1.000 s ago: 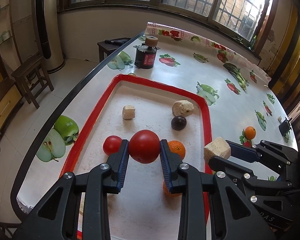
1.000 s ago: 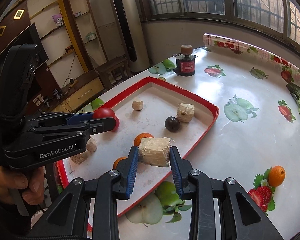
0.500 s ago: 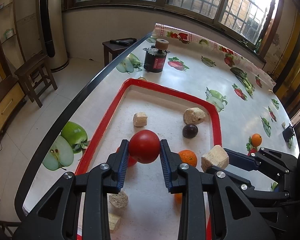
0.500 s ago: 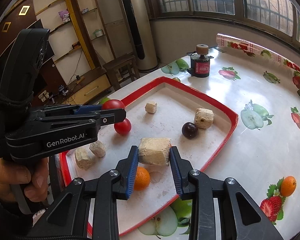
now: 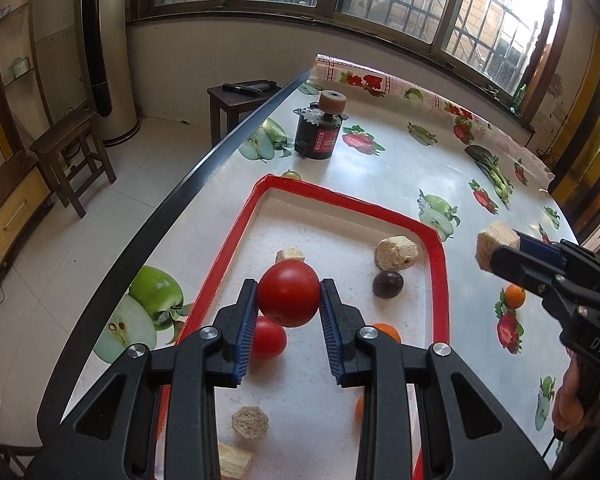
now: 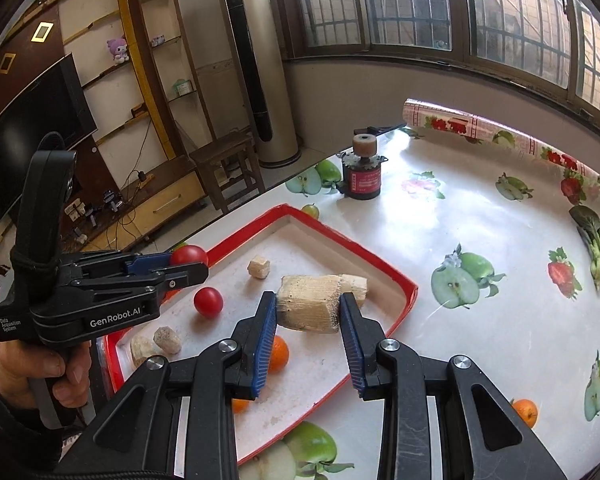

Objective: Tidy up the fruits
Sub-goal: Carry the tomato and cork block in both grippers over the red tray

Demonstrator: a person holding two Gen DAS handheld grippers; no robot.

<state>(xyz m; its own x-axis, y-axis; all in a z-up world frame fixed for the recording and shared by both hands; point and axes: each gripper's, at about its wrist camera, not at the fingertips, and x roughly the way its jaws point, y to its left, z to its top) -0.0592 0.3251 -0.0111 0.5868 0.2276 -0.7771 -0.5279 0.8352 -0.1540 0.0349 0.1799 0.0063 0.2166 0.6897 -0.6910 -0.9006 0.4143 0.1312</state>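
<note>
Above the red-rimmed tray (image 5: 236,236), my left claw (image 5: 288,300) pinches a tomato (image 5: 288,294), half hiding another; my right claw (image 6: 308,310) clamps a pale chunk (image 6: 312,304).

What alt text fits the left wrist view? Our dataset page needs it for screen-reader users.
The left gripper clamps a large red tomato above a red-rimmed tray on a fruit-print table. In the tray lie a smaller tomato, a dark plum, oranges and pale wood-like chunks. At right, the right gripper holds another chunk.
</note>
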